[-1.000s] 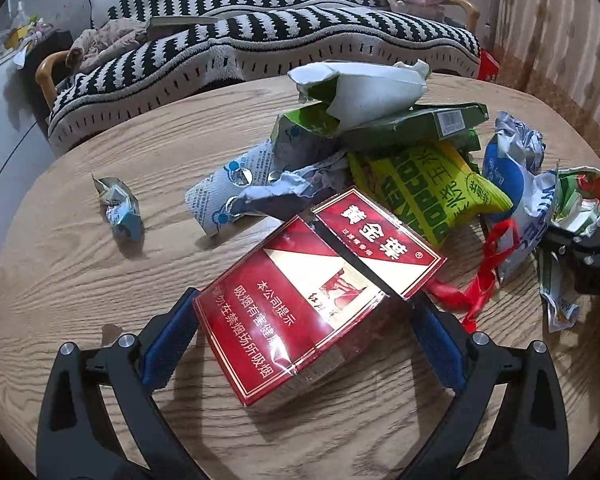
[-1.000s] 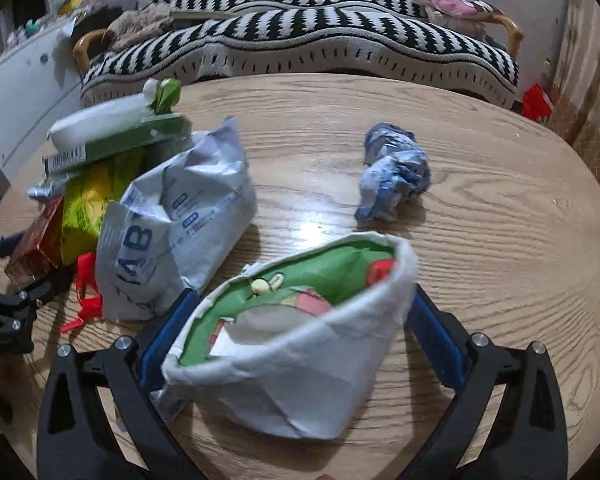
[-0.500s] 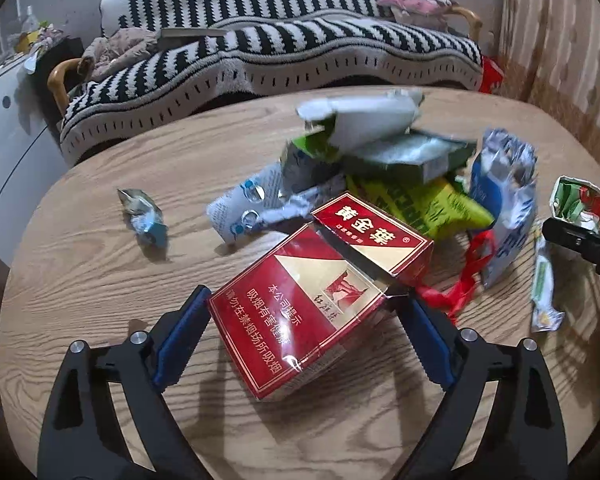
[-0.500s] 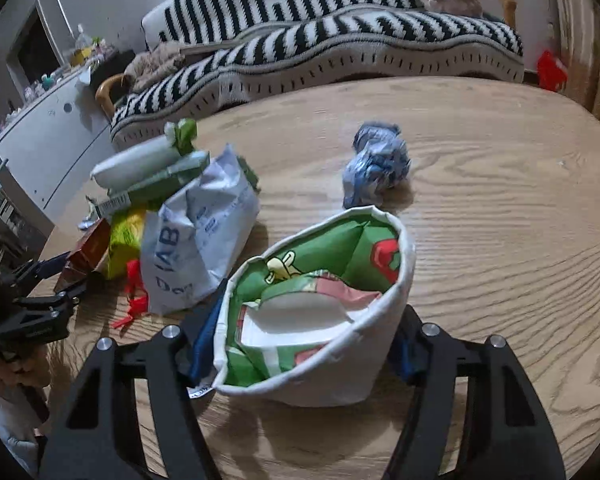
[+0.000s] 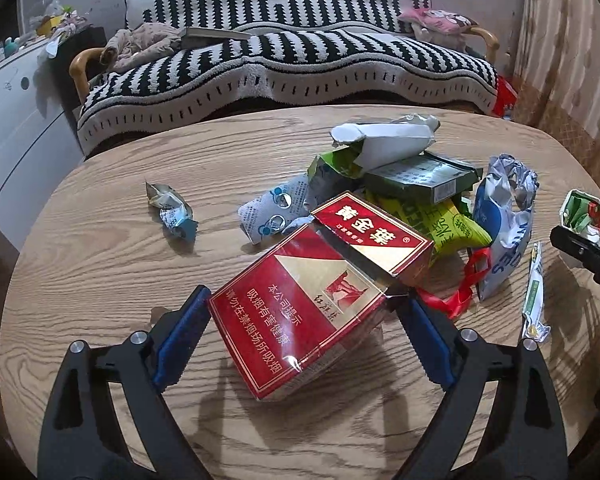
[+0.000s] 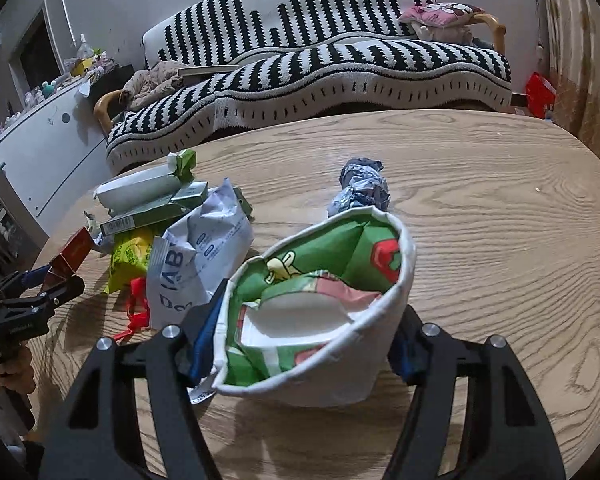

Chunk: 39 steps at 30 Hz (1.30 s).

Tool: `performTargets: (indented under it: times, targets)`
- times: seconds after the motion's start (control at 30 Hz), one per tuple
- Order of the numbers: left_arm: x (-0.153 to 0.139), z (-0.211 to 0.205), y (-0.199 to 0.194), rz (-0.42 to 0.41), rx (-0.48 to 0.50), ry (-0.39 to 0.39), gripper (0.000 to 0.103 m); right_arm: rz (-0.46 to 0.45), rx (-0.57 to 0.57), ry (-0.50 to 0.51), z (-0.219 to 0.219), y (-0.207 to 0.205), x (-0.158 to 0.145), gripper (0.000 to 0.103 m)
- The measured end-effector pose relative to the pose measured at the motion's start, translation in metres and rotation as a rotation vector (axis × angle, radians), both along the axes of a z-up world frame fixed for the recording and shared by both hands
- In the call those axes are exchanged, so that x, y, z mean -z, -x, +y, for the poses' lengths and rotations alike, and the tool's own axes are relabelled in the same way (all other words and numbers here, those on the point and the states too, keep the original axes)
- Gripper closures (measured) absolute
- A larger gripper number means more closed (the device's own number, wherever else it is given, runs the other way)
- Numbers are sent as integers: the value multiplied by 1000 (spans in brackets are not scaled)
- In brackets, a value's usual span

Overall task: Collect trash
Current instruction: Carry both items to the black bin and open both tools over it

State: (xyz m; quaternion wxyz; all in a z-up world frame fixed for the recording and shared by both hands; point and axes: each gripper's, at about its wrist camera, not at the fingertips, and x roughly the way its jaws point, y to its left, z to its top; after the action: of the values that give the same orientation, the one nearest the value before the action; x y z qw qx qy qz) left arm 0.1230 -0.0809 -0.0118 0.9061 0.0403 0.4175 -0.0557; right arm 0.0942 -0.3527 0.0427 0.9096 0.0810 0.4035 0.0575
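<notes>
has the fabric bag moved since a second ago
Yes. The bag has risen off the table; its rim now overlaps the crumpled wrapper.

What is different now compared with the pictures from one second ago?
Both tools rose: the left tool lifted the red carton, and the right tool lifted the white bag off the table. Both grips and the trash pile stayed unchanged.

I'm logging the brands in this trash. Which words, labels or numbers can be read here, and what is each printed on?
"黄金叶": gold characters on the upper red cigarette carton.
"本公司提示 吸烟有害健康": warning on the lower red carton gripped by the left claw.
"AB": large blue letters on the white plastic bag.
Yellow-green snack bag: print upside down, not legible.
Green box, barcode label: too small.
Paper cup in the right claw: pictures only.
</notes>
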Motion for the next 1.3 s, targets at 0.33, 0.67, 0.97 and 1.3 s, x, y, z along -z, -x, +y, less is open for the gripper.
performTargets:
  times: [0.33,0.67,0.97,1.3]
  targets:
    - [-2,-3,3,-11,10,-6,13,6,1,-1,1,-1,2,37]
    - [-18,-7,13,-26,7,9,13,-3,12,-3,3,3,-3,37]
    - [-65,-149,94,-54,256,169,13,-207,234,-119,-100,109,-77,37]
    - [-10,-377,245,187,753,98,13,-17,551,-115,-278,333,-23,37]
